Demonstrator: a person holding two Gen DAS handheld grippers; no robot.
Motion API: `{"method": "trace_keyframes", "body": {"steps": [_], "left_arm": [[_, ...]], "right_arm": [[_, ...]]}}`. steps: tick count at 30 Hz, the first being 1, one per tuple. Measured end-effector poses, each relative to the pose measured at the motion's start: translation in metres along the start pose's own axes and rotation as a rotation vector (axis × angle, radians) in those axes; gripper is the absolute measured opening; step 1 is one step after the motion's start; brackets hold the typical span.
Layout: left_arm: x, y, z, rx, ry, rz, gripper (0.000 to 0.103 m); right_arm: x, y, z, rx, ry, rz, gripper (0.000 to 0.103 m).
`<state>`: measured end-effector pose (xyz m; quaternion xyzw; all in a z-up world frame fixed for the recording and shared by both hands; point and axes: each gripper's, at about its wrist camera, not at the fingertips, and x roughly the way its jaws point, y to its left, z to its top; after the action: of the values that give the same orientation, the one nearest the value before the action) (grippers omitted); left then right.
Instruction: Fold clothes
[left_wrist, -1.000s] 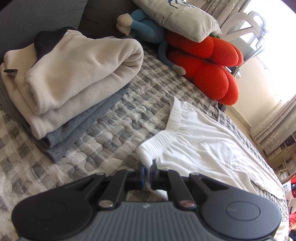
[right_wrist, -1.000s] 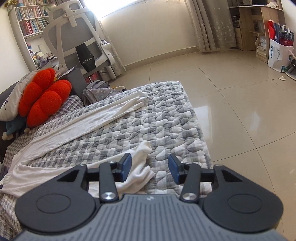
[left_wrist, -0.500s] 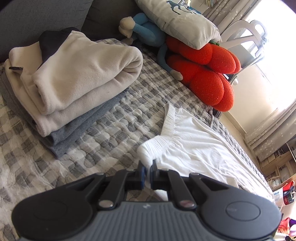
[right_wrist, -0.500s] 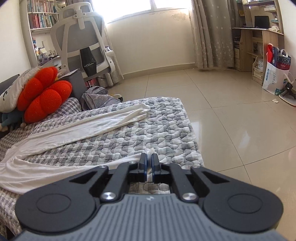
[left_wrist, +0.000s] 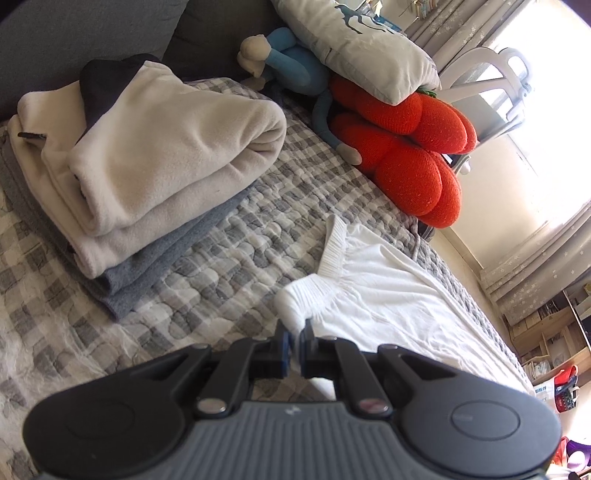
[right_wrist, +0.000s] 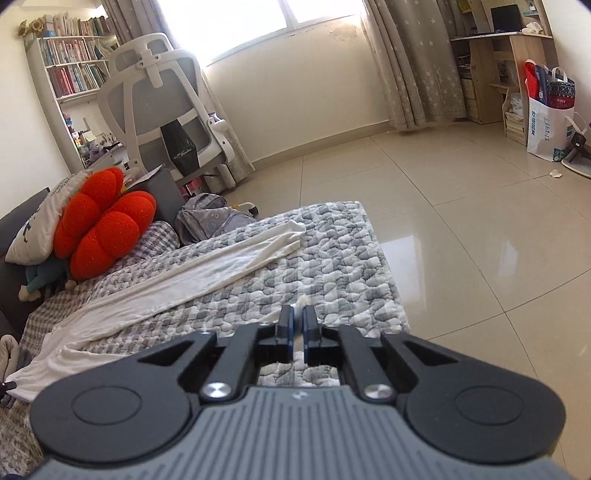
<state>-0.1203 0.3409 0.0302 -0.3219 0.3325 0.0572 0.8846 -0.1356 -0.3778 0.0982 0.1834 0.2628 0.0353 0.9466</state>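
Closed right gripper (right_wrist: 298, 320) on trouser hem since earlier; left gripper (left_wrist: 294, 336) clamped on white trousers' (left_wrist: 384, 306) waistband, jaws together.

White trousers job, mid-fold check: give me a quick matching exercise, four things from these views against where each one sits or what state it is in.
Things:
1. left claw
2. right claw
3. cream fleece
4. grey cushion

Places or states:
A. folded, on top of a blue-grey garment
B. resting on the red plush
C. shut on the waistband corner of the white trousers
D. shut on the hem end of a trouser leg

Pairs: 1-C, 2-D, 3-A, 4-B
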Motion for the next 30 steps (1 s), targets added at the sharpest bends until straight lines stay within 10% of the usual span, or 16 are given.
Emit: {"method": "trace_keyframes", "body": {"steps": [8, 12, 15, 20, 21, 23, 30], "left_arm": [[0.007, 0.018, -0.015, 0.034, 0.065, 0.006, 0.007], [0.01, 0.018, -0.015, 0.052, 0.067, 0.013, 0.01], [0.011, 0.013, -0.014, 0.078, 0.067, 0.029, 0.013], [0.012, 0.014, -0.017, 0.083, 0.053, 0.035, 0.015], [0.012, 0.014, -0.017, 0.086, 0.052, 0.038, 0.016], [0.012, 0.011, -0.018, 0.104, 0.046, 0.045, 0.013], [-0.003, 0.005, -0.014, 0.109, -0.025, 0.021, 0.007]], "right_arm": [[0.027, -0.011, -0.035, -0.09, 0.267, -0.091, 0.013], [0.017, -0.017, -0.032, -0.086, 0.183, -0.048, 0.016], [0.024, -0.024, -0.014, -0.066, 0.135, -0.043, 0.046], [0.068, -0.006, -0.024, -0.218, 0.242, -0.025, 0.048], [0.074, -0.002, -0.028, -0.25, 0.253, -0.036, 0.047], [0.082, 0.006, -0.034, -0.293, 0.237, -0.073, 0.01], [0.071, 0.013, -0.008, -0.29, 0.073, -0.17, 0.003]]}}
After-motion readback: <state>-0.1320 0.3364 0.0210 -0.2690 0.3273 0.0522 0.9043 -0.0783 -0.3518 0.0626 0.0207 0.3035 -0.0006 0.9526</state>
